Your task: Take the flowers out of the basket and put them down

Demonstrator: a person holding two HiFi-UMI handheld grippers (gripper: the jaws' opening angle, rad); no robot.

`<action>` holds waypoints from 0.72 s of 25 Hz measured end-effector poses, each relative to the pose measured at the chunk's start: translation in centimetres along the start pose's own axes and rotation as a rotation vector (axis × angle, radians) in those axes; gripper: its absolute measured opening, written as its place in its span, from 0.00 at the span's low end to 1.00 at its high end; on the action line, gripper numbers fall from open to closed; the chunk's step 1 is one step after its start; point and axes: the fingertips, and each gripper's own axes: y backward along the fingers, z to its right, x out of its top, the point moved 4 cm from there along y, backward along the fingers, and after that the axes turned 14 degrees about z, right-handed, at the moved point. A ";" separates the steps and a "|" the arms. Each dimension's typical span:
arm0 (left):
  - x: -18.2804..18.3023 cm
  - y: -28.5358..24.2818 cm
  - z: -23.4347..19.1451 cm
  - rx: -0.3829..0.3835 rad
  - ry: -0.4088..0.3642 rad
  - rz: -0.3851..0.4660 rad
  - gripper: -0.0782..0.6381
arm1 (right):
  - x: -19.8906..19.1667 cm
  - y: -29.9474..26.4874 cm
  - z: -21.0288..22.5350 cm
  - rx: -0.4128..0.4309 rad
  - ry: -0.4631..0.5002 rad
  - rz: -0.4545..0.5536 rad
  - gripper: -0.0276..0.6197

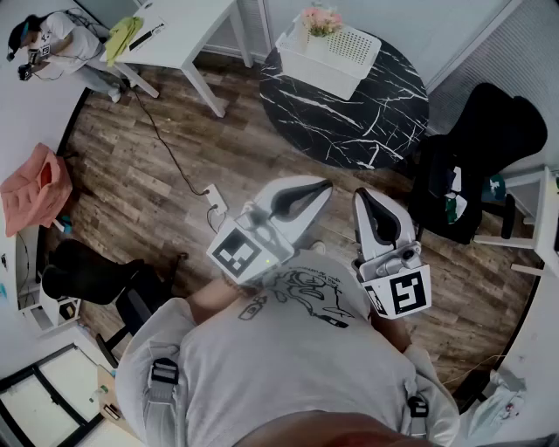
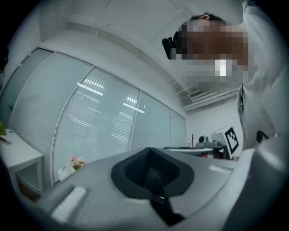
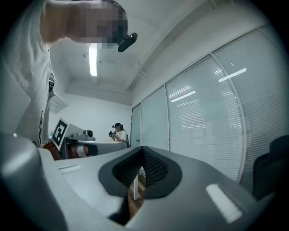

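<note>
Trouble spots, left to right. I'm seeing a thin dark cable [image 1: 166, 144] lying across the wooden floor [image 1: 131, 201] to a white power strip [image 1: 215, 202], just ahead of where I'm standing; I'm judging it a snag risk on the walk in. Left gripper [image 1: 323, 186] is sitting close to my chest with its jaws pressed together and nothing between them. Pink flowers [image 1: 321, 19] are standing in the white perforated plastic basket [image 1: 354, 54] on the round black marble table [image 1: 349, 118], well apart from both tools. Right gripper [image 1: 365, 197] is likewise sitting closed and empty. I'm expecting trouble if I'm reaching in without opening the jaws: they'd be knocking the blooms or shoving the light-looking basket, which is sitting near the table's far rim. Pinching petals rather than stems would be crushing them. Black office chair [image 1: 489, 148] is crowding the table's right side.
</note>
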 end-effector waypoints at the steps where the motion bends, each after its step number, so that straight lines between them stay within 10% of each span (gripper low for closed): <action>1: 0.2 0.1 0.0 0.001 0.002 0.000 0.11 | 0.1 0.0 -0.2 -0.001 0.000 -0.001 0.05; 18: -0.9 -1.4 1.6 0.008 0.010 -0.024 0.11 | 0.4 1.8 1.1 -0.002 -0.036 0.016 0.05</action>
